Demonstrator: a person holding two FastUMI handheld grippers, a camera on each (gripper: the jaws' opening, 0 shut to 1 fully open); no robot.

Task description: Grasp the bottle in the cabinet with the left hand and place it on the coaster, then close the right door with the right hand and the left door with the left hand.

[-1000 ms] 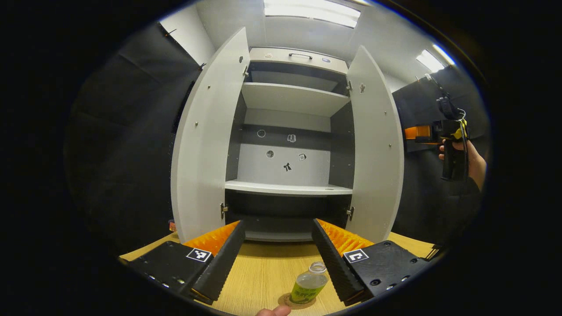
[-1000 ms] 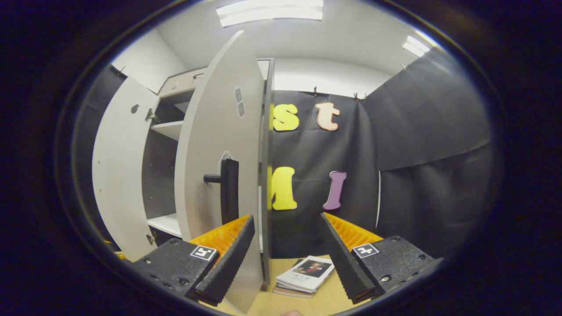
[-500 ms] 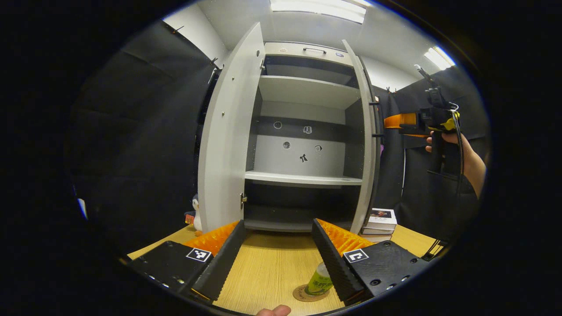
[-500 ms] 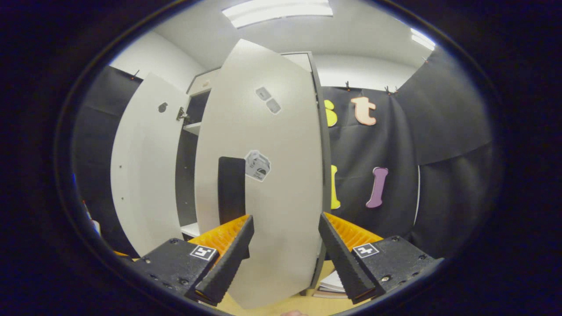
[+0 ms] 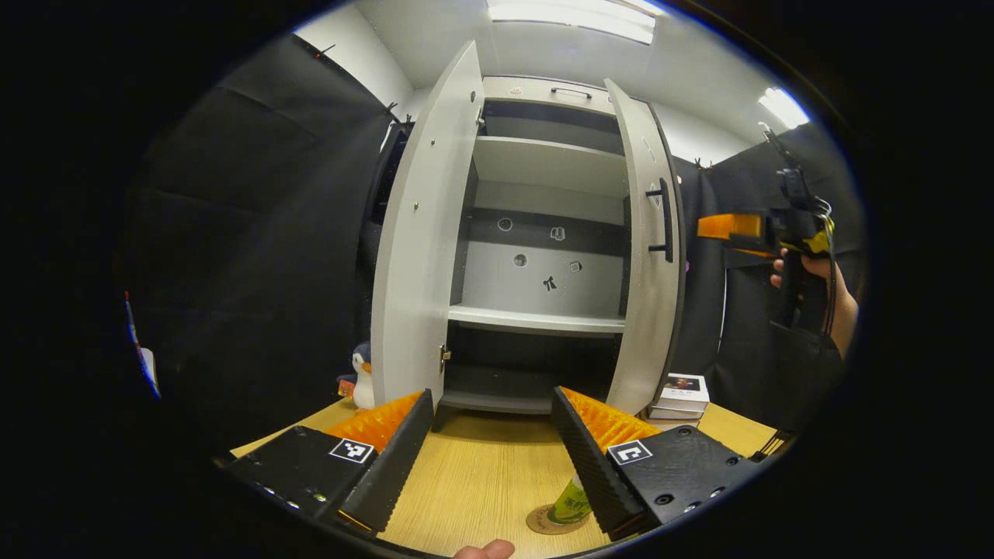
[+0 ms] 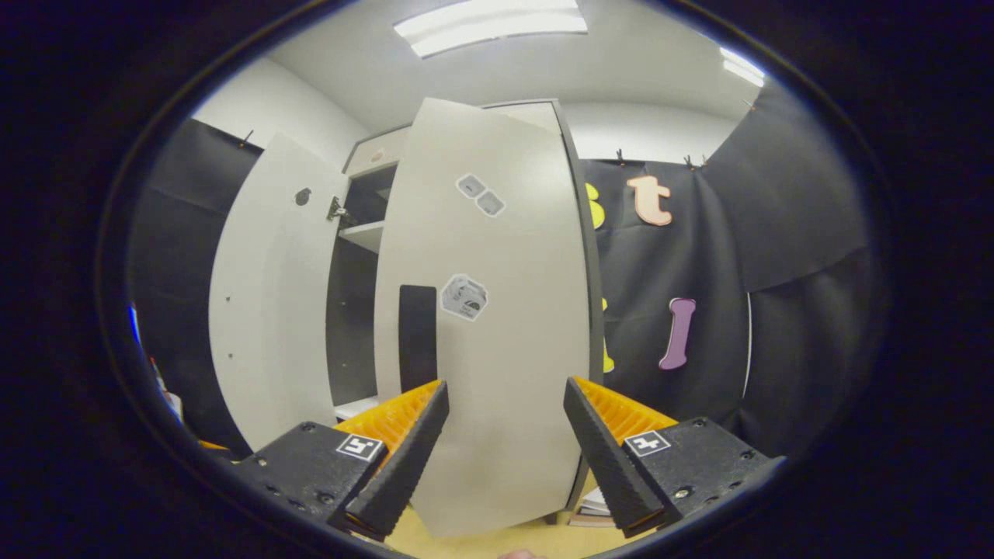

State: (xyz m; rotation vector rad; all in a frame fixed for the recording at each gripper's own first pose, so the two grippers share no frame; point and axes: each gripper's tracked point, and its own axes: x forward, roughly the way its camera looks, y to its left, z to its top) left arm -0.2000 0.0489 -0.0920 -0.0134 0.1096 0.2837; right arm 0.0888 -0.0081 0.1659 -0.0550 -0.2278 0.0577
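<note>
**Booth, cabinet and contents: right door part-way to closing**

Setting: black-draped booth, wooden table (image 5: 481,481) under ceiling strip lights.

Cabinet (image 5: 543,256): pale, tall, shelves bare, standing at the table's far edge. Left door (image 5: 423,233) swung wide open. Right door (image 6: 497,326) swung partly across the opening, black handle (image 6: 417,338) on its outer face; judged mid-close, so the step in hand is the right-hand push.

Right gripper (image 6: 503,458): fingers spread wide, gripping nothing, aimed squarely at the door's outer face, apparently to push rather than clasp; contact cannot be told.

Left gripper (image 5: 489,458): fingers wide apart, empty, held low over the table.

Books (image 5: 674,394): small stack beside the cabinet's right foot.

Bottle (image 5: 571,506): upright on the coaster (image 5: 550,522), partly hidden behind a left-gripper finger; placement looks done.
</note>
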